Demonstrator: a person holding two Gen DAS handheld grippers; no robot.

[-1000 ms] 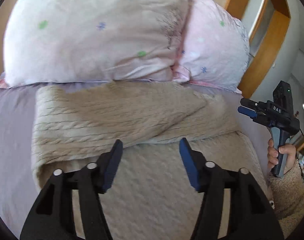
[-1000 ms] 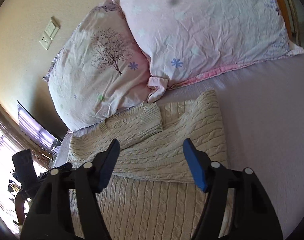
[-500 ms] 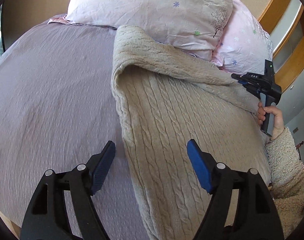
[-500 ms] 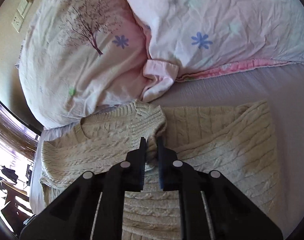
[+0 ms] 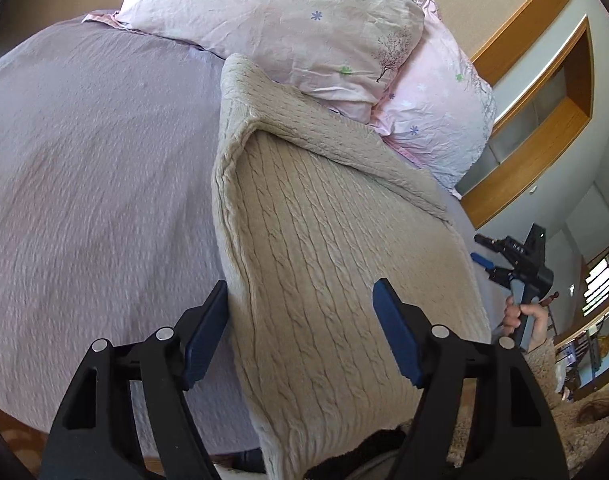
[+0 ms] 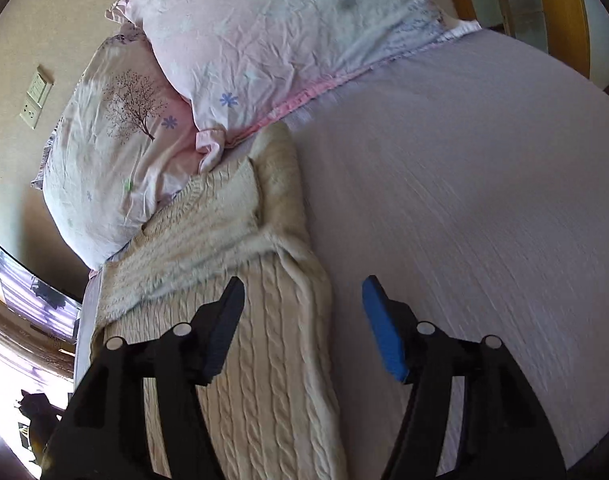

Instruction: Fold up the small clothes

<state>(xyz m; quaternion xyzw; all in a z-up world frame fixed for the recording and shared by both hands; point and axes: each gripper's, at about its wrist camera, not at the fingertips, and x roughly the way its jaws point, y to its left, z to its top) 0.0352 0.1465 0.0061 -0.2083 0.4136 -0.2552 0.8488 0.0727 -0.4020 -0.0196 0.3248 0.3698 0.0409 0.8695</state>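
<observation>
Left wrist view is showing both tongs (image 5: 300, 332) (image 6: 304, 328) spread, gripping nothing; cable-knit sweater (image 5: 324, 248) is looking thick, floppy — pinching its hem corners seems best.

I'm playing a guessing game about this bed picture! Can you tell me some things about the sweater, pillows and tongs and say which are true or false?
1. The sweater lies on the purple bedspread. True.
2. The left tongs are squeezing the sweater. False: they are open, holding nothing.
3. Two pink pillows sit at the head of the bed. True.
4. The right tongs are shut. False: they are open.
5. One pillow shows a tree print. True.
</observation>
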